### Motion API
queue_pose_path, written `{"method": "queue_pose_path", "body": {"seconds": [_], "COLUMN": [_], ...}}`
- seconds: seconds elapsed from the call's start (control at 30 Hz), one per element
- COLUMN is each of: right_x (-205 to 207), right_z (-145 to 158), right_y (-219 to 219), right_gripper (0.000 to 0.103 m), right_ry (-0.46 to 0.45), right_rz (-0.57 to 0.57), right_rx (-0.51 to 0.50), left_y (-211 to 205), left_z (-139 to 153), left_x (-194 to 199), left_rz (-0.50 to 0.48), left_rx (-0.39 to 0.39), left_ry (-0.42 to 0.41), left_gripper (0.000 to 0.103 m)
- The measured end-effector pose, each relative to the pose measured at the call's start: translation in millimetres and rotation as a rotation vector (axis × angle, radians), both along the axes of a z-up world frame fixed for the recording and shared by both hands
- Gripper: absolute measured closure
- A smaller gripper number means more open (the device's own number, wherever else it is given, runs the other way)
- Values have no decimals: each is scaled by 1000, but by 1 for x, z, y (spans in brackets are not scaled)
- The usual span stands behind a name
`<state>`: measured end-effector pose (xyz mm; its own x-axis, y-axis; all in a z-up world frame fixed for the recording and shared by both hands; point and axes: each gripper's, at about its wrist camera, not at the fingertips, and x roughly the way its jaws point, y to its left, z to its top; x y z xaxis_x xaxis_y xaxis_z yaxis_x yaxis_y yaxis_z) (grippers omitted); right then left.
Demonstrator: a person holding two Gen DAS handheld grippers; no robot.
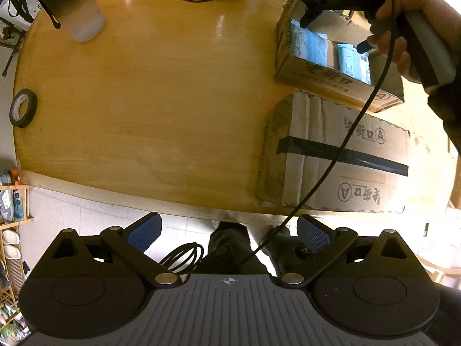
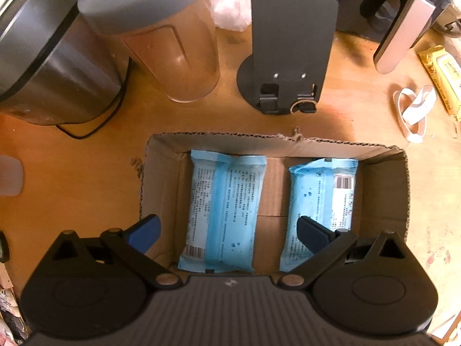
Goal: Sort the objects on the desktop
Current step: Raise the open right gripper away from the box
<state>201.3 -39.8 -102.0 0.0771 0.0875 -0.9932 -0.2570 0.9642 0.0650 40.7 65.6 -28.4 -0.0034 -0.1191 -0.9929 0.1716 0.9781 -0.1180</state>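
**Wipe packs boxed as desk sorting goes on**

Wipe packs, two in pale blue (image 2: 223, 213) (image 2: 322, 201), lie side by side in an open carton (image 2: 276, 142) on the worktop (image 1: 158, 101), grouped for storage. Right tool (image 2: 227, 230) hangs released above them; left tool (image 1: 229, 230) waits spread and empty at the edge. A taped carton (image 1: 345, 158) bears a circled "A"; the right tool's body reads "DAS".

Warm, dim indoor light; overhead glare streaks on my table (image 1: 161, 92) top. Fisheye bends edges hard w/ dark corners. Pitcher (image 2: 161, 37) up close looks soft, blurry.
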Motion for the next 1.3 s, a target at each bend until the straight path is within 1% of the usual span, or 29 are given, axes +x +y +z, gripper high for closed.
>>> {"method": "queue_pose_path", "body": {"seconds": [0.27,0.47,0.73,1.3], "right_x": [-3,-1,0,13], "right_z": [25,37,37,30], "right_y": [-11,-18,-34,-100], "right_gripper": [0,0,0,0], "right_ry": [-10,-19,-37,-34], "right_rz": [-10,-12,9,-40], "right_rx": [6,18,-1,-16], "left_y": [-6,-15,-26,-49], "left_z": [4,6,7,8], "left_x": [-3,-4,-8,-15], "left_rz": [-12,-27,-36,-50], "left_rx": [5,4,1,1], "left_ry": [-11,-16,-16,-14], "left_gripper": [0,0,0,0]}}
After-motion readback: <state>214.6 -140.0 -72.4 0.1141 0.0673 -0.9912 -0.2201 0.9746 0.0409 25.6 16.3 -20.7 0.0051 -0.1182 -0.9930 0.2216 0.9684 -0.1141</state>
